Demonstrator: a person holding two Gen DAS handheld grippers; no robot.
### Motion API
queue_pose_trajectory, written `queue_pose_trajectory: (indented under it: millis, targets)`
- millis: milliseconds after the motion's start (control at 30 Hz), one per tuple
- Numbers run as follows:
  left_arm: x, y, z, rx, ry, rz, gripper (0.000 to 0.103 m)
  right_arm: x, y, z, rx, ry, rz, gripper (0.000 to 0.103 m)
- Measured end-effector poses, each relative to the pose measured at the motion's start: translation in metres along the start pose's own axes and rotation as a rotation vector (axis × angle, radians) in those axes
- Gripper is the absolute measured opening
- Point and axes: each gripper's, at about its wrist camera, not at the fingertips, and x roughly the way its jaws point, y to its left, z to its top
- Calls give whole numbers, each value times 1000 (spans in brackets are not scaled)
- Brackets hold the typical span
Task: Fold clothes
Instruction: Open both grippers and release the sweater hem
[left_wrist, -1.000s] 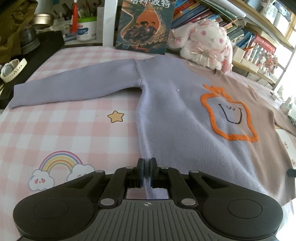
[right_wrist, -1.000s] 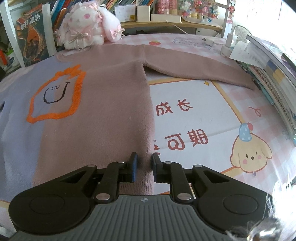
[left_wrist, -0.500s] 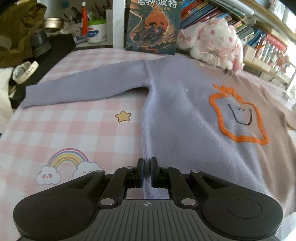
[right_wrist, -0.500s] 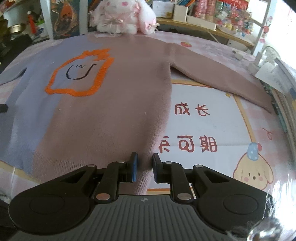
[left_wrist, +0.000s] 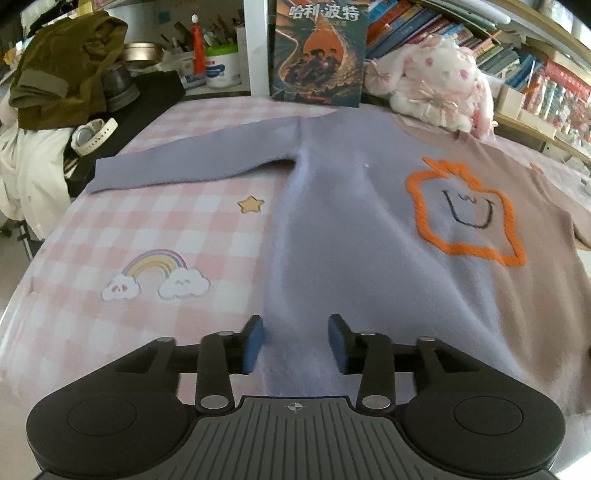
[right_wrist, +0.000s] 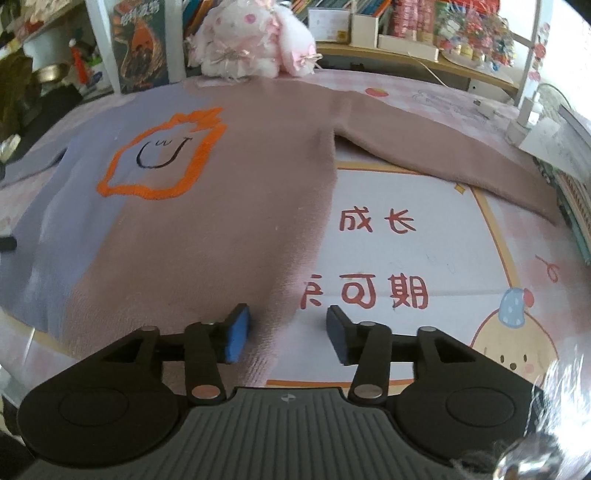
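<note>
A sweater lies flat, front up, on the pink mat, half lilac (left_wrist: 332, 229) and half dusty pink (right_wrist: 258, 192), with an orange outlined face on the chest. Its lilac sleeve (left_wrist: 192, 166) stretches left and its pink sleeve (right_wrist: 443, 147) stretches right. My left gripper (left_wrist: 295, 341) is open and empty over the lilac bottom hem. My right gripper (right_wrist: 286, 332) is open and empty over the pink hem's right corner.
A white plush bunny (left_wrist: 436, 81) and a standing book (left_wrist: 317, 51) sit just behind the collar. Clothes and a watch (left_wrist: 92, 134) lie at the left edge. Stacked books (right_wrist: 569, 177) and a charger line the right edge. Shelves run along the back.
Both grippers were shut on the sweater's bottom hem; now both are open and have let it go. The sweater has shifted a little on the mat.
</note>
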Motion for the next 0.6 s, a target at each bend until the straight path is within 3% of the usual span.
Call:
queue_pose_trajectory:
  millis: [133,367,600]
  targets:
    - [-7,-12,-5,25,-2,10,66,2,8,-3,-46,-9,15,71]
    - [-12,-27,2,140,-36,32,74,1,14,1,-38,-40,-18,75]
    - [1,-21,15,207,-56,-27,76,-5,22,8,12,-96,-80,80]
